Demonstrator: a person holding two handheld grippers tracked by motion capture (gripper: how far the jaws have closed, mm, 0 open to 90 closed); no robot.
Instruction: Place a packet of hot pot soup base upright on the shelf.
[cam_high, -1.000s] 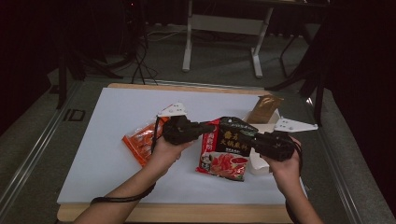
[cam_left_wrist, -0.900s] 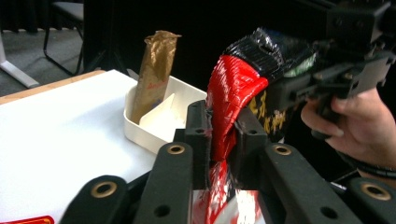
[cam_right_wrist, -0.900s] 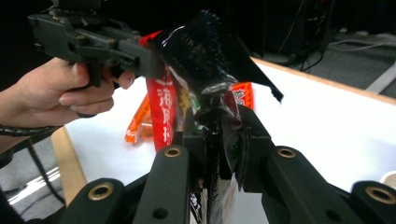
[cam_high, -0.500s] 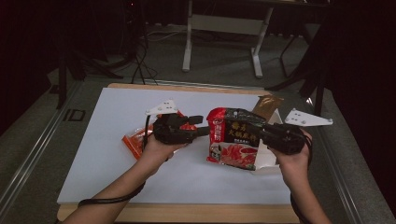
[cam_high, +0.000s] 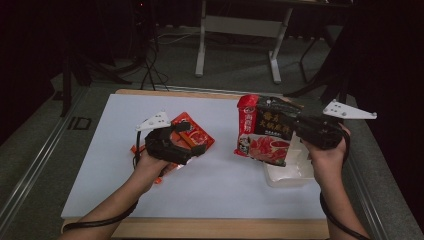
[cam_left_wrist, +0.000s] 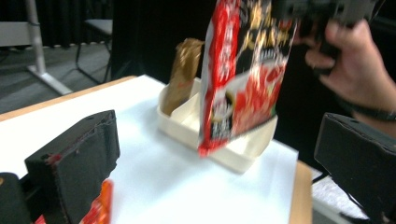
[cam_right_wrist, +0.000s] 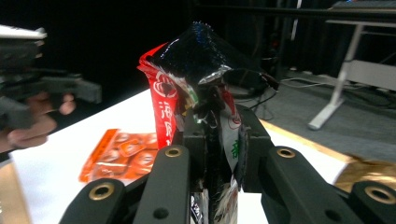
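The red-and-black hotpot seasoning packet (cam_high: 263, 131) hangs just above the white plastic tray (cam_high: 287, 172) in the high view, pinched at its edge by my right gripper (cam_high: 300, 125). My left gripper (cam_high: 192, 142) sits well left of the tray, over the orange snack packet (cam_high: 192, 134); its jaws have just been opening and nothing is between them.

In the left gripper view, I see the jaws stand wide and empty, with the seasoning packet (cam_left_wrist: 243, 74) dangling over the tray (cam_left_wrist: 219, 149) beside a brown packet (cam_left_wrist: 184, 74).

In the right gripper view, the jaws clamp the packet's crumpled edge (cam_right_wrist: 205, 93). I judge it light, floppy and slick; a grip on the sealed seam should hold best.
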